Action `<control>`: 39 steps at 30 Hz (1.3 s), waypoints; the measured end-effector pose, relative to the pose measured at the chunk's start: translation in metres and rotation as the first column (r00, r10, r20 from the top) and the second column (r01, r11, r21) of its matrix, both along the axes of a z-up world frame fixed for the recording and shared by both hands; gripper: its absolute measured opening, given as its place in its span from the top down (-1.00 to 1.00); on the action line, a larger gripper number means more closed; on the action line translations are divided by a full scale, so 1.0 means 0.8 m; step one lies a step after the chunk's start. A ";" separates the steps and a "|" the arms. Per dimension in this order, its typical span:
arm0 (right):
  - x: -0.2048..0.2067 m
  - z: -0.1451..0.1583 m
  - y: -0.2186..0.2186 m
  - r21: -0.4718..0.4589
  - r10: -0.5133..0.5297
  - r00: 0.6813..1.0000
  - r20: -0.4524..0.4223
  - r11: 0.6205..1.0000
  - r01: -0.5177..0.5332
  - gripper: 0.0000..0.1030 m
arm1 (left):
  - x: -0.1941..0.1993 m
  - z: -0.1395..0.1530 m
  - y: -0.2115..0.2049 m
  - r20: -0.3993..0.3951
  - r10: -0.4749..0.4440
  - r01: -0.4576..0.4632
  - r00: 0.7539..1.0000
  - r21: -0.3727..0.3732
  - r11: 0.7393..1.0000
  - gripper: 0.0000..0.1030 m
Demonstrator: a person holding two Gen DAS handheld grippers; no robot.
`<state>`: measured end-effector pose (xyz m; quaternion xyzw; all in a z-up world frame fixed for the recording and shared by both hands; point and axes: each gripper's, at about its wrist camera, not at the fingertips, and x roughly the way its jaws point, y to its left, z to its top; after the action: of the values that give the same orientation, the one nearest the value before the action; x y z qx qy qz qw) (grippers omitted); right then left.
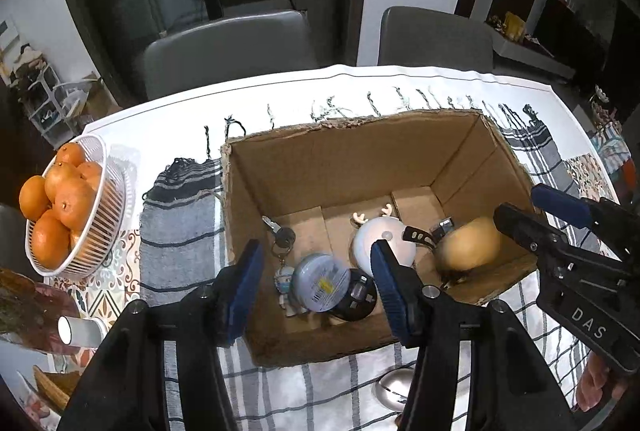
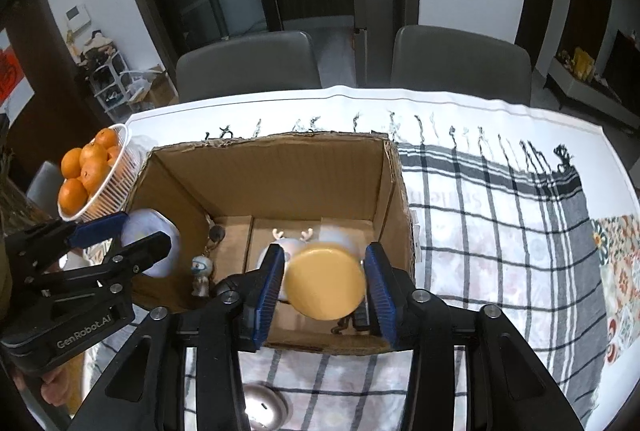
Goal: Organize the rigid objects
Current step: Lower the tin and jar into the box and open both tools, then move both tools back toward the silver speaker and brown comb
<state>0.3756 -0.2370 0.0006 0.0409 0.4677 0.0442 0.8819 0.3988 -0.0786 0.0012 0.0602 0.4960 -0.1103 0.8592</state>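
Basket: white, slatted, far left on the table, holding oranges.
Cup: white, lying near the left edge below the basket.
Left gripper: over the near left corner of the box; jaws spread, pads clear of the round blue tin seen between them. The tin is blurred, so whether it rests on the floor is uncertain.
Cardboard box: open-topped, on a checked cloth. Inside: keys with a small figure charm, a dark round item beside the tin, a white reindeer-antlered dome.
Right gripper: over the box's near right part; jaws parted, a yellow round block between them, narrow gaps at both pads.
Metal dome: on the cloth in front of the box.
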 end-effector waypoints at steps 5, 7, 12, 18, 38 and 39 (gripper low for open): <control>-0.008 0.005 0.003 -0.021 0.004 1.000 0.019 1.000 -0.004 0.02 | -0.013 0.008 0.003 0.031 -0.004 0.004 1.000 -0.001 1.000 -0.06; -0.012 0.005 0.004 -0.020 0.004 1.000 0.022 1.000 -0.003 0.02 | -0.021 0.012 0.004 0.047 -0.006 0.006 0.999 0.002 1.000 -0.06; -0.030 0.008 0.003 -0.020 -0.021 0.999 0.028 1.000 0.021 0.02 | -0.043 0.019 0.007 0.066 -0.028 0.028 0.997 0.002 1.000 -0.06; -0.059 0.013 0.009 -0.018 -0.035 0.999 0.005 0.999 0.035 0.02 | -0.066 0.022 0.009 0.049 -0.068 0.068 0.996 -0.001 0.998 -0.06; -0.154 0.019 0.041 -0.036 -0.061 0.998 -0.025 0.998 0.060 0.02 | -0.135 0.013 0.020 -0.039 -0.183 0.183 0.982 0.001 0.983 -0.15; -0.157 0.018 0.042 -0.035 -0.063 0.998 -0.028 0.997 0.062 0.02 | -0.137 0.012 0.021 -0.048 -0.189 0.189 0.981 0.000 0.982 -0.15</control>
<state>0.2496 -0.2035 0.0150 0.0411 0.4794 0.0079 0.8766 0.2895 -0.0618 0.0105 0.1064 0.5086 -0.1915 0.8327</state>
